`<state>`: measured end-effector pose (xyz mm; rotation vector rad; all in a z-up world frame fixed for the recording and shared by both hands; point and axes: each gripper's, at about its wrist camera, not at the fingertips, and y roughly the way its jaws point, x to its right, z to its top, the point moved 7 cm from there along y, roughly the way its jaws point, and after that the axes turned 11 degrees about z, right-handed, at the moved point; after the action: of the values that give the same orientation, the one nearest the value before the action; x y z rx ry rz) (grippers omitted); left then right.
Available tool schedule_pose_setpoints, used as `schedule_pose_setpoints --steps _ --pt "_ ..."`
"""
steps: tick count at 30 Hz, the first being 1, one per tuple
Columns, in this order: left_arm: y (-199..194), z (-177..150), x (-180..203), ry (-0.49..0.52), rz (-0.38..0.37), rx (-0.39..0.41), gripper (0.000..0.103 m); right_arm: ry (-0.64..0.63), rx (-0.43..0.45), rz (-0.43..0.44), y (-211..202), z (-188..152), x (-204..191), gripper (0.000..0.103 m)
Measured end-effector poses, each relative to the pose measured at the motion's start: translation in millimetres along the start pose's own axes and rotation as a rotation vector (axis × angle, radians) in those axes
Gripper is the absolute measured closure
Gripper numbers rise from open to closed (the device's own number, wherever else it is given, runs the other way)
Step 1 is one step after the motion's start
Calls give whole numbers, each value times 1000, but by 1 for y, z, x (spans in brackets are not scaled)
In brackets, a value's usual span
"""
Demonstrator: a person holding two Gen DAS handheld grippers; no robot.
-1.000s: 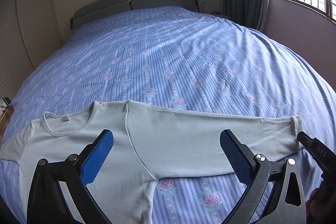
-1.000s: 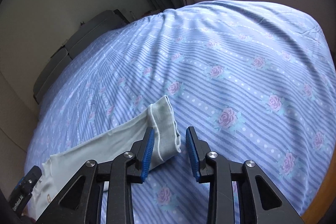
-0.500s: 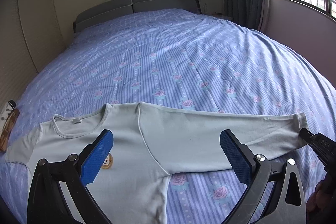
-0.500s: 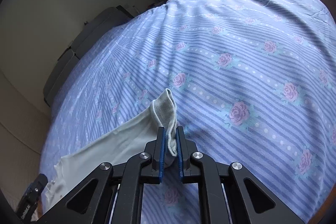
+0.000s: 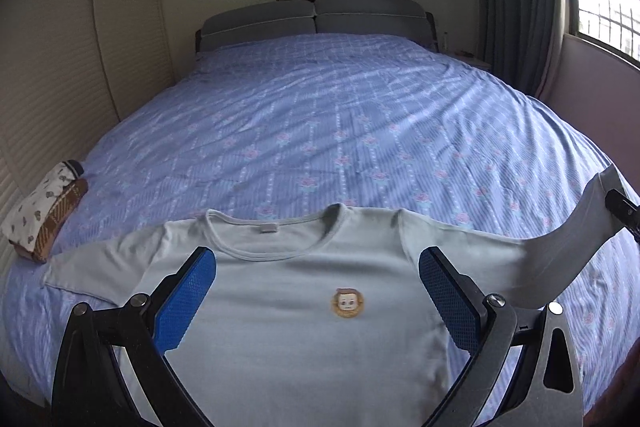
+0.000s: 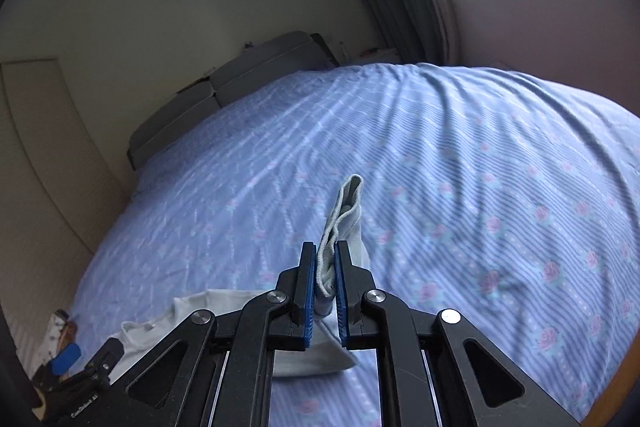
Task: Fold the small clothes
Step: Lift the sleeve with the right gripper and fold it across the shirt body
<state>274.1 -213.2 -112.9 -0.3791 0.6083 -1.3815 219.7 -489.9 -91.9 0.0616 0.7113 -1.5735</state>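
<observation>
The right gripper point(image 6: 325, 277) pinches the cuff point(image 6: 342, 223) of the shirt point(image 5: 304, 315), that sleeve raised off the bed point(image 5: 340, 131). The left gripper point(image 5: 316, 303) hangs over the shirt's chest, jaws spread wide and empty. The shirt lies flat at the bed's near edge; beyond its collar the sheet is open, with folded clothes point(image 5: 42, 211) off its far sleeve.
</observation>
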Motion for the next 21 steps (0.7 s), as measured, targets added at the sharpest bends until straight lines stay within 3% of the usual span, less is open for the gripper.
schedule_pose_setpoints --steps 9,15,21 --pt "22 -11 -127 -150 115 -53 0 -225 -76 142 52 -37 -146 93" --pt "35 -39 -190 -213 181 -112 0 -357 -160 211 98 -96 -229 93" --pt "48 -59 -241 -284 237 -152 0 -464 -293 268 135 -168 -285 93"
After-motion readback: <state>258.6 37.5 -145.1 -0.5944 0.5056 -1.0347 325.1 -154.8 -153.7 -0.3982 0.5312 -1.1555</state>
